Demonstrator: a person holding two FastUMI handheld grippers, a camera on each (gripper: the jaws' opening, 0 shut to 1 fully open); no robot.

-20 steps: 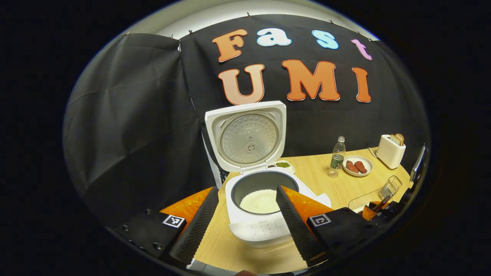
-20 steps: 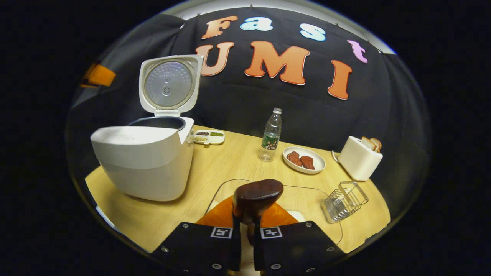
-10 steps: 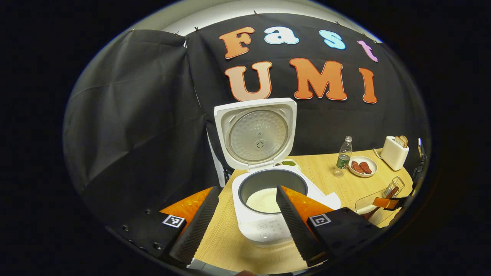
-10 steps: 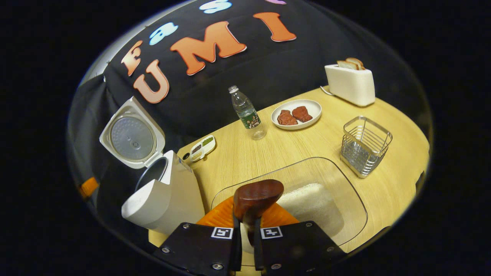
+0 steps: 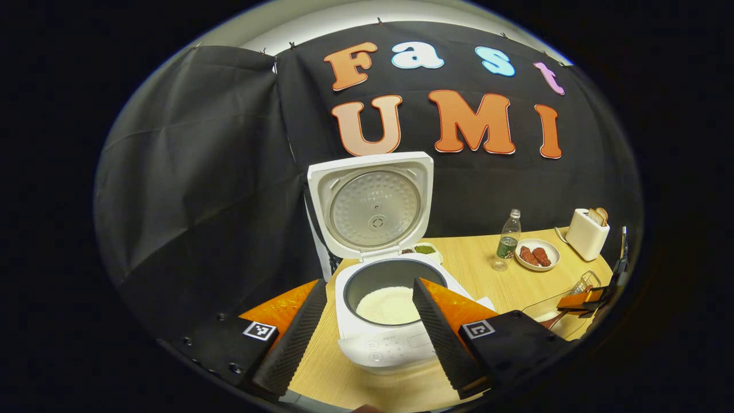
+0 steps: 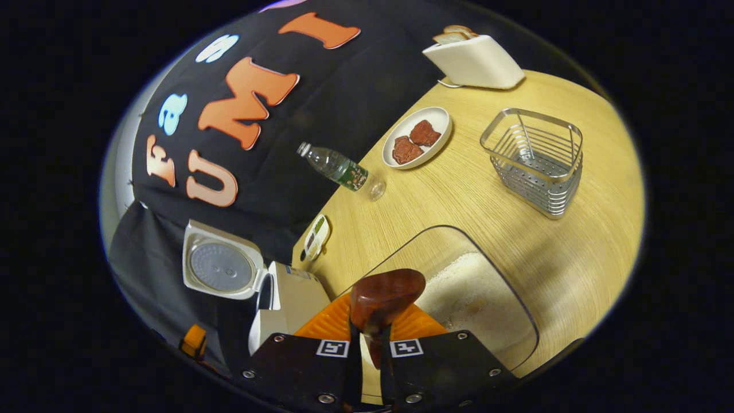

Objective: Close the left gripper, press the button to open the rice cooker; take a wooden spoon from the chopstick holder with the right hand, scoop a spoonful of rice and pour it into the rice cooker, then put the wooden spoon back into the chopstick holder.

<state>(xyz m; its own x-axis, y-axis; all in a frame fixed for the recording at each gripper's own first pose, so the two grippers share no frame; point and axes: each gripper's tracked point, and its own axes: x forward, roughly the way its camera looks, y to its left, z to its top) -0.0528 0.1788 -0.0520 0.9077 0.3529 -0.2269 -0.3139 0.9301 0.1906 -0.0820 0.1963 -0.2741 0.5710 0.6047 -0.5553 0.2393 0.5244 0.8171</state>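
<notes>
We take the plate [image 6: 417,137] holding two reddish pieces of meat as our landmark on the wooden table [image 6: 573,241]. A clear water bottle [image 6: 338,168] stands just beside it, a white toaster [image 6: 473,60] with bread slices sits beyond it, and a small divided dish [image 6: 316,236] lies well apart past the bottle.

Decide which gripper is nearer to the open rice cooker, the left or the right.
Left. The left gripper sits directly before the rice cooker, fingers open either side of its pot. The right gripper, shut on the wooden spoon, is off over the glass rice dish.
</notes>
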